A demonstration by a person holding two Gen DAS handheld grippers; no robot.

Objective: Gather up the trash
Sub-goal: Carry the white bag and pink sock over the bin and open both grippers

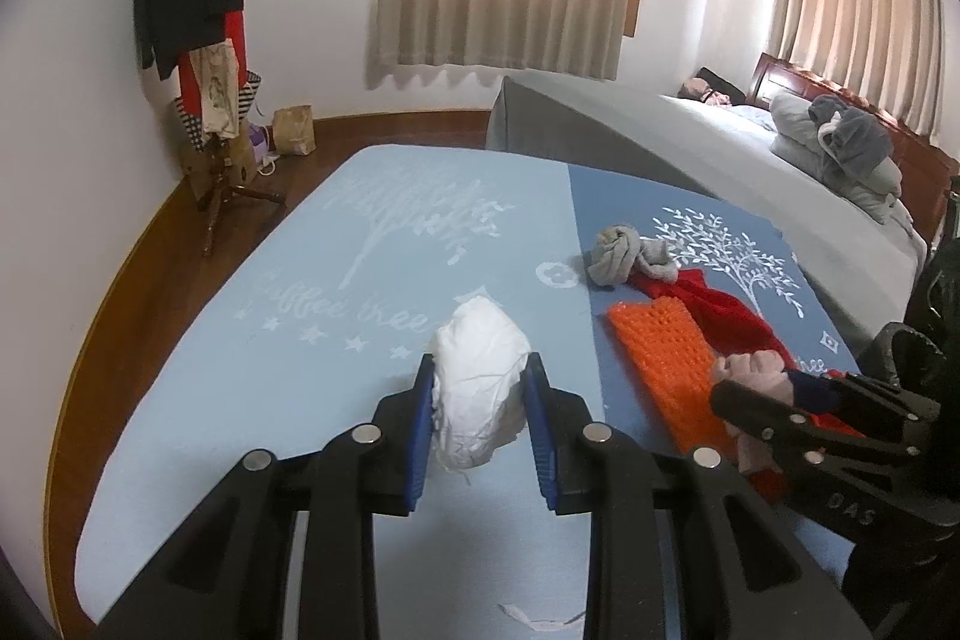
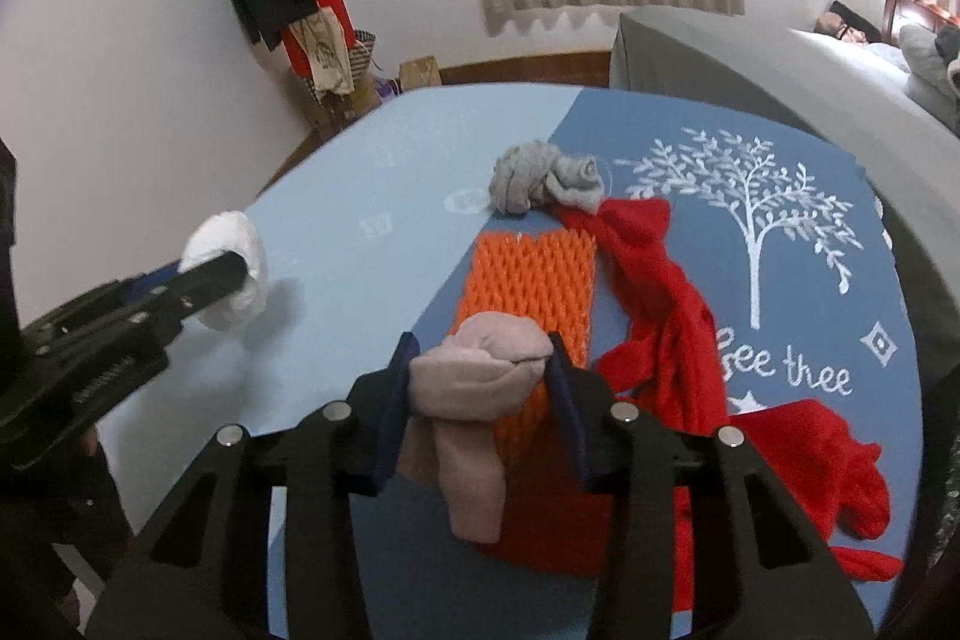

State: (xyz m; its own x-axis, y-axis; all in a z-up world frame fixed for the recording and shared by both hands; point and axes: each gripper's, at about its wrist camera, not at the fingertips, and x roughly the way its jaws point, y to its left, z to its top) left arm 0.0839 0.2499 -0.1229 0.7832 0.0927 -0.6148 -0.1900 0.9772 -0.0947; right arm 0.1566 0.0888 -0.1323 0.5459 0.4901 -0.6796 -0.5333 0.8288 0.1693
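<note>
table blue cloth | on it: orange foam net, red garment, grey sock ball

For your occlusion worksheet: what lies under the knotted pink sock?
The orange foam net sleeve lies beneath the knotted pink sock, which the right gripper clamps. The net's middle and the blue tablecloth below are hidden.

The blue tablecloth carries white script reading "fee thee"; the right gripper bears "DAS".

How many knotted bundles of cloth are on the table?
2. The grey bundle lies at the far end of the orange net; the pink bundle sits between the right tongs, over the net's near part. More may be hidden.
</note>
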